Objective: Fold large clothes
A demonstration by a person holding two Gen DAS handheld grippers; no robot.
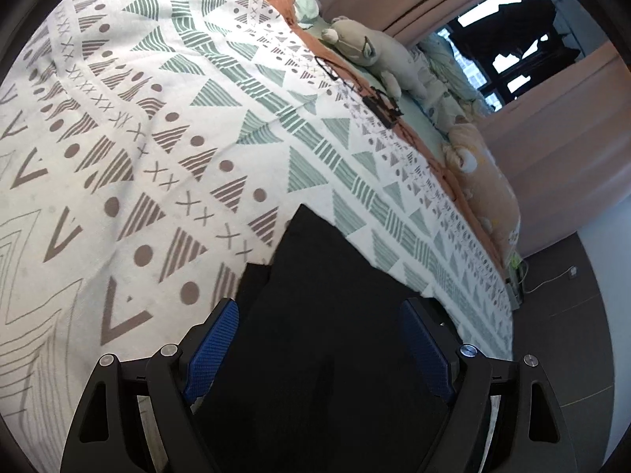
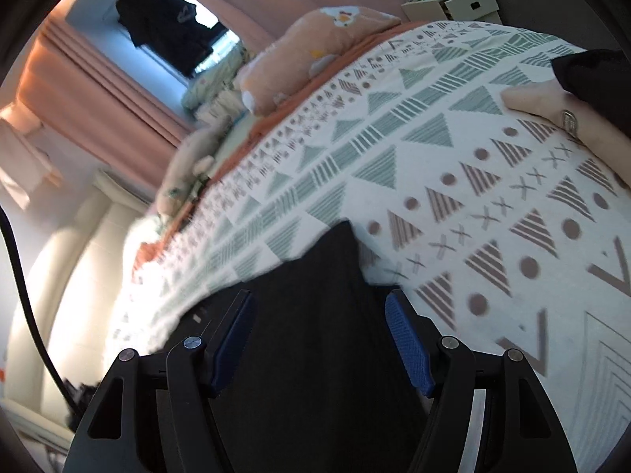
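A black garment (image 1: 315, 295) lies on the near edge of a bed covered by a white spread (image 1: 157, 126) with green and brown triangles. In the left wrist view one corner of the garment points up the bed. My left gripper (image 1: 319, 307) is open, its blue pads (image 1: 215, 347) standing wide on either side of the cloth without pressing it. In the right wrist view the same black garment (image 2: 315, 315) runs between the fingers of my right gripper (image 2: 320, 299), which is also open. A person's hand (image 2: 544, 106) with a ring, in a black sleeve (image 2: 591, 75), rests on the spread (image 2: 434, 138) at the right.
A grey plush toy (image 1: 370, 51), a pair of glasses (image 1: 331, 67) and a small black object (image 1: 384, 108) lie along the bed's far side. An orange pillow (image 1: 485, 181) lies beyond them. Pink curtains (image 1: 552, 118) frame a window. A cardboard box (image 2: 453, 4) stands past the bed, and a black cable (image 2: 23, 276) hangs at the left.
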